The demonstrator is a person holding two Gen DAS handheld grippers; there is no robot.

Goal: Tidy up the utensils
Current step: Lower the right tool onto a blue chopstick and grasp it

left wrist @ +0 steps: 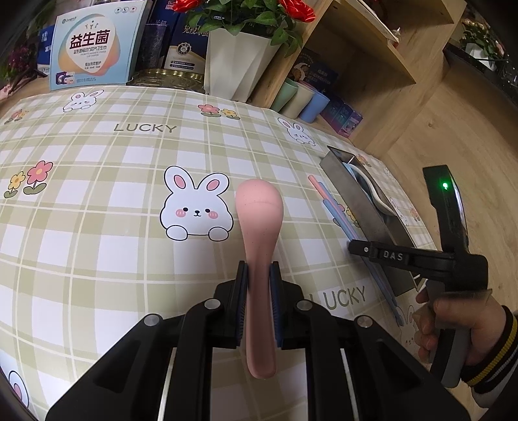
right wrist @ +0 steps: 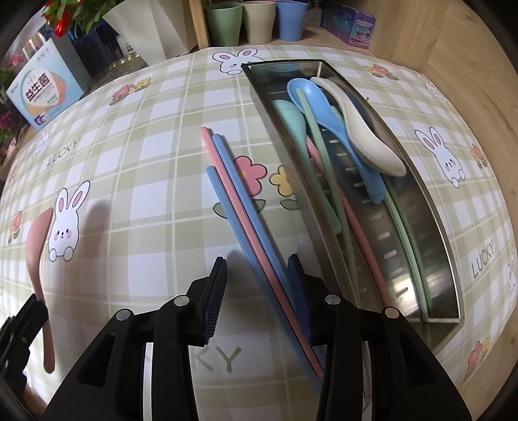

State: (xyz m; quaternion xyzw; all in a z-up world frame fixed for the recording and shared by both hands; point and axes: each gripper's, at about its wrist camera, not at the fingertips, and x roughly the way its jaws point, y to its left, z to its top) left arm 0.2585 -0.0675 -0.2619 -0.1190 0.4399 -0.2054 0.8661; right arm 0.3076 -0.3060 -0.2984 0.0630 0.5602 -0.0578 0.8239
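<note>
My left gripper point(left wrist: 258, 266) is shut on the handle of a pink spoon point(left wrist: 259, 207), whose bowl points away over the checked tablecloth point(left wrist: 97, 194). The same pink spoon point(right wrist: 35, 246) shows at the left edge of the right wrist view. My right gripper point(right wrist: 257, 259) is open, pointing steeply down. One pink and two blue chopsticks point(right wrist: 237, 200) lie on the cloth and run between its fingers. Beside them stands a steel tray point(right wrist: 421, 181) holding a blue spoon point(right wrist: 323, 107), a white spoon point(right wrist: 365, 136), a teal spoon point(right wrist: 288, 113) and green and pink chopsticks point(right wrist: 319, 155).
Three cups point(right wrist: 255, 19) stand on a wooden shelf behind the table. A white vase with red flowers point(left wrist: 239, 58), a printed box point(left wrist: 94, 45) and a gold tin point(left wrist: 168, 77) line the far edge. A person's hand point(left wrist: 453, 324) holds the right gripper's handle.
</note>
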